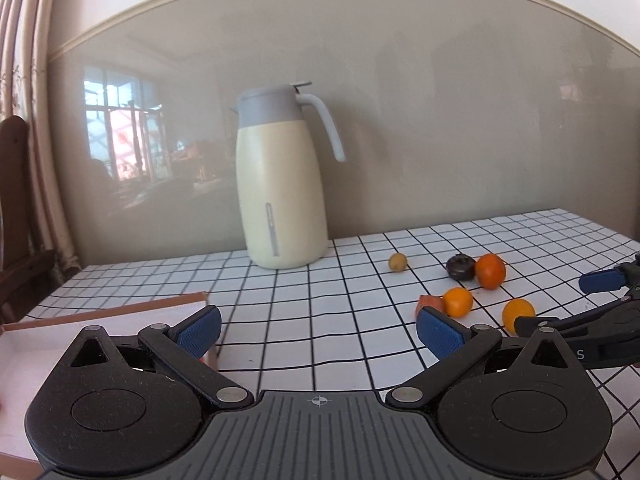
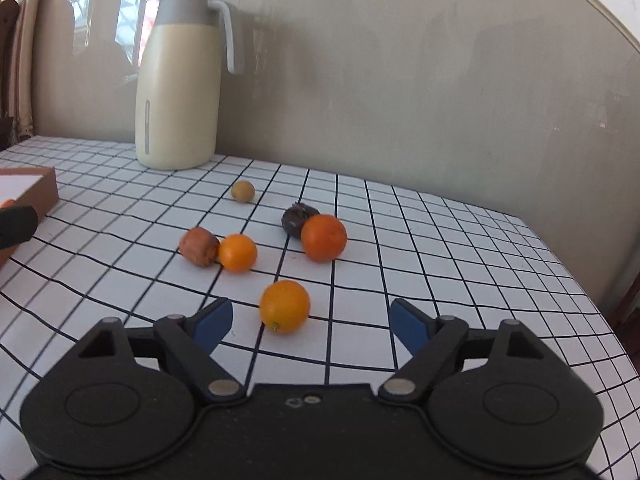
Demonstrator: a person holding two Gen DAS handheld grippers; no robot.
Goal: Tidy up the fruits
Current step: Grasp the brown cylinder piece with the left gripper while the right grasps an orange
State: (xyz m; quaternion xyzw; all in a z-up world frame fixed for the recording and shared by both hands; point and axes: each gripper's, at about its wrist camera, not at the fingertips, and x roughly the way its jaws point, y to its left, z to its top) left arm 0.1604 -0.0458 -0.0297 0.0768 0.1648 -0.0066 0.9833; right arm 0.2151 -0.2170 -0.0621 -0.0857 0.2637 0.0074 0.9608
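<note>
I count three oranges [image 2: 284,306] on counter [image 2: 440,240], one jug [image 2: 178,80]; both my tongs [image 2: 311,322] wide, empty.

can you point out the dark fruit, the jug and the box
dark fruit [image 2: 296,218], right wrist view, on its upper left side
jug [image 1: 280,200], left wrist view, middle of its cream body
box [image 2: 48,192], right wrist view, on its brown side wall
</note>
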